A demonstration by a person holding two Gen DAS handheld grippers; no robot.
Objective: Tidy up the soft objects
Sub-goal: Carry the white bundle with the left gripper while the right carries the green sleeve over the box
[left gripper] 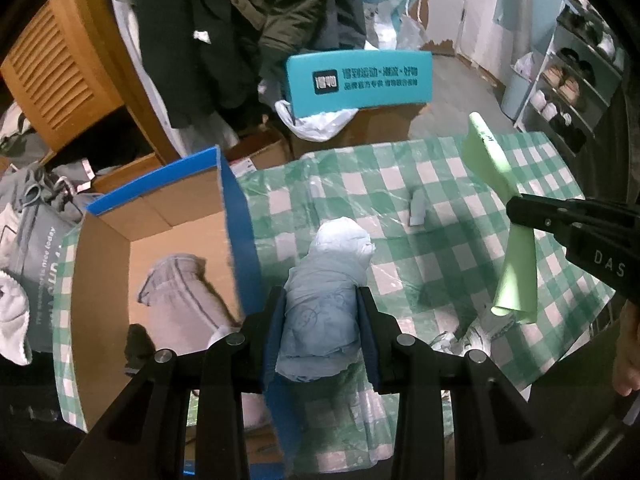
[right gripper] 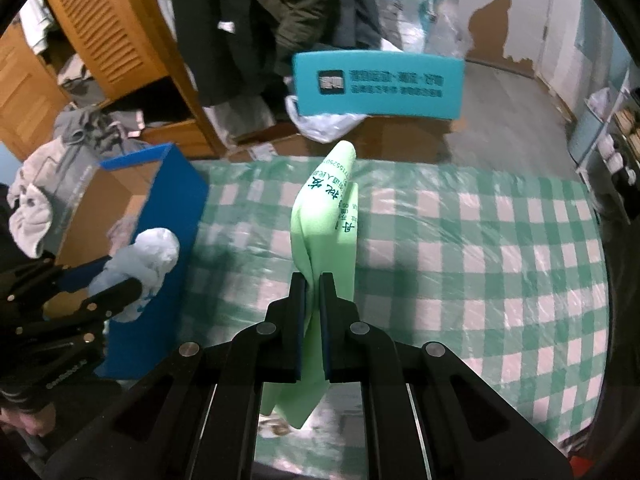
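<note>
A: Item one, left gripper (left gripper: 322, 300)?
B: Jaws clamped on a rolled pale blue cloth bundle (left gripper: 326, 280), held over the green checked worktop (left gripper: 440, 208), just beside the blue wall of the cardboard box (left gripper: 234, 216). The right wrist view shows the same bundle (right gripper: 140, 264) against that box (right gripper: 160, 248).

A: Item two, right gripper (right gripper: 312, 308)?
B: Jaws nearly together, pinching a light green folded cloth (right gripper: 328, 224) with dark printed characters. It hangs through the jaws above the worktop (right gripper: 480, 248). From the left wrist view it appears at right (left gripper: 504, 216), gripped at mid-length.

A: Box contents?
B: One grey garment (left gripper: 180, 292) lying on the box floor; possibly trousers, the view is too blurred to confirm.

A: Loose items on the worktop?
B: One small grey-blue piece (left gripper: 418, 206), well apart from both grippers.

A: Surroundings?
B: Teal printed box (left gripper: 360, 80) beyond the worktop, dark hanging clothes (left gripper: 240, 20), wooden louvred cabinet (left gripper: 64, 68), shoe rack (left gripper: 572, 80) at right.
</note>
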